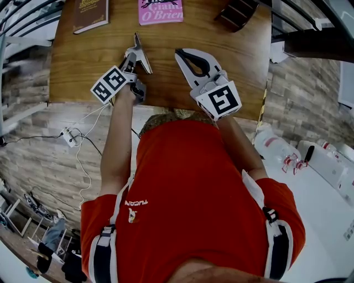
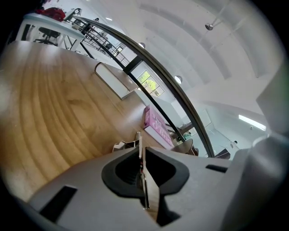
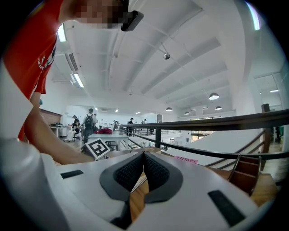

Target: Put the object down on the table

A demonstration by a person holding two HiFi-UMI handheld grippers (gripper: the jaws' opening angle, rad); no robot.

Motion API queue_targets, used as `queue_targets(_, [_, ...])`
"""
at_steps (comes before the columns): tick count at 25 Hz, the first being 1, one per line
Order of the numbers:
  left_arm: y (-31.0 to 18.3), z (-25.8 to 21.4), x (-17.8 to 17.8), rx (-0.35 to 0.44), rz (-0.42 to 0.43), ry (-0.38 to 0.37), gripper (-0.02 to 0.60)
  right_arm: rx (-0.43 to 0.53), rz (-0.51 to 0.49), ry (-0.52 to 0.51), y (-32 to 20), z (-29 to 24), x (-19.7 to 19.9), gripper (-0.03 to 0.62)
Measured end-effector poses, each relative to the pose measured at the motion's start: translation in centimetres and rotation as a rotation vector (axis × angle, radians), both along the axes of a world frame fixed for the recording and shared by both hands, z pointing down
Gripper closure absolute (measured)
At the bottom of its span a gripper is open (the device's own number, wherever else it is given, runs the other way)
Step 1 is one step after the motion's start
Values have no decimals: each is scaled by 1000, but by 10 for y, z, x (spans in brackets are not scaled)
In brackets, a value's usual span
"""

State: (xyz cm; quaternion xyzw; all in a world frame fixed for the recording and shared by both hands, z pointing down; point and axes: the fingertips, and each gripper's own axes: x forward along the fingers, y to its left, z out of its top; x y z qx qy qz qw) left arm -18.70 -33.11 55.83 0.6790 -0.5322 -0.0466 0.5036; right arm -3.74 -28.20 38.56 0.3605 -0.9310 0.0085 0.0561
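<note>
Left gripper (image 2: 140, 151): clenched on a thin flat sheet (image 2: 144, 185), over the table (image 1: 83, 61) at 7 o'clock.
Right gripper (image 1: 185, 55): closed, empty, at 6 o'clock.
Handling, advised: lower the sheet until it touches the wood, then release it gently.

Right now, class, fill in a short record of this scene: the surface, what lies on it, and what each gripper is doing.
surface: wooden table
lying on it: pink book and brown book, both at the far side
left gripper: shut on a thin flat grey object
right gripper: shut, nothing between its jaws
object set down: cannot tell whether it touches the table
</note>
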Motion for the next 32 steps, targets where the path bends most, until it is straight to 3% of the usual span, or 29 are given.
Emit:
queue_targets(5, [2, 2, 2, 0, 26, -38, 464, 1, 0, -7, 1, 1, 0, 569])
queue_targets(10, [6, -1, 2, 4, 49, -121, 359, 5, -7, -9, 4, -1, -4, 569])
queue_targets(18, [13, -20, -10, 71, 35, -275, 328, 10, -11, -23, 5, -4, -3, 569])
queue_targets(22, [19, -50, -12, 187, 35, -368, 328, 0, -19, -56, 9, -6, -5, 569])
queue_targets(26, [26, -95, -4, 369, 51, -474, 328, -14, -23, -94, 11, -10, -3, 569])
queue_targets(32, [50, -157, 19, 591, 106, -517, 380, -3, -43, -124, 21, -21, -5, 569])
